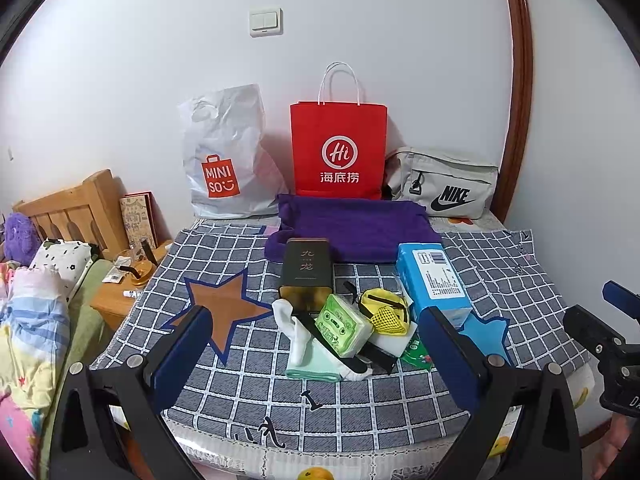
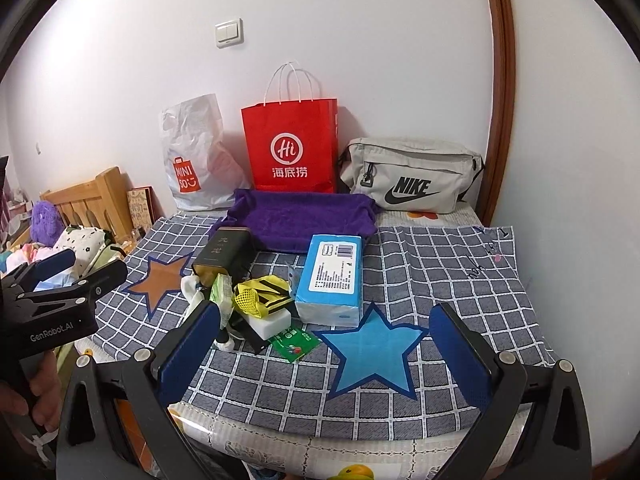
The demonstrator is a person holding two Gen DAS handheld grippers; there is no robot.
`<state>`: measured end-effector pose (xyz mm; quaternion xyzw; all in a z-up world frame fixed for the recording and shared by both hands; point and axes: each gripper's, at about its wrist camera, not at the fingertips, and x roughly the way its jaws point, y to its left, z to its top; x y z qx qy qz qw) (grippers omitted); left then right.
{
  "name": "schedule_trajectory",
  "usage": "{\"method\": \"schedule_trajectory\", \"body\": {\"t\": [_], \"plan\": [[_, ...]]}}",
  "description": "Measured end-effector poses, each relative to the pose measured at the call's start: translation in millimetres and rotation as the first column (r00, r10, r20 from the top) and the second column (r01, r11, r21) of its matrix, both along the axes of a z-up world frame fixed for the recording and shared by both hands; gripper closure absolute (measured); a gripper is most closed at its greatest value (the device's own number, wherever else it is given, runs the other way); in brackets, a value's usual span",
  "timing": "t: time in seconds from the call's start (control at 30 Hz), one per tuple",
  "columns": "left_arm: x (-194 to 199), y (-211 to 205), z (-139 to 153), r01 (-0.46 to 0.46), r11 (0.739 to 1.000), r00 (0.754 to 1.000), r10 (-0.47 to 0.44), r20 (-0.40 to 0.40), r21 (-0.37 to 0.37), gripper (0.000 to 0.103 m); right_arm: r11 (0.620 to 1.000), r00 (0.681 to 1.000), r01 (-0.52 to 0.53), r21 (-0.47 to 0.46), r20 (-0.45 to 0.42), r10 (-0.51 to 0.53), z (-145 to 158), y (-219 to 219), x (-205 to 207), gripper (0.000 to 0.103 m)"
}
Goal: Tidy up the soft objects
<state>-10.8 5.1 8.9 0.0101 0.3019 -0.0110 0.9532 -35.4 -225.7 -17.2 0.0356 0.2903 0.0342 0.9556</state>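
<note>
Left gripper jaws spread, socks between, ahead

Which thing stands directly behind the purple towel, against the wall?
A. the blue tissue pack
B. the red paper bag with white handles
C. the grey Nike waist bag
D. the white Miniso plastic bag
B. In both wrist views the red paper bag stands upright at the wall right behind the purple towel, with the white plastic bag to its left and the grey bag to its right.
</note>
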Motion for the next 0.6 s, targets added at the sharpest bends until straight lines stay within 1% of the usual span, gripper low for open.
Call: {"method": "schedule_trajectory", "body": {"t": [0.6], "plan": [[-0.5, 0.1, 0.6, 0.0, 1.0, 1.0, 0.0, 0.002, 0.0, 0.0, 1.0, 1.0, 0.001, -0.001, 0.005, -0.001, 1.7, 0.4, -3.5, 0.0]]}}
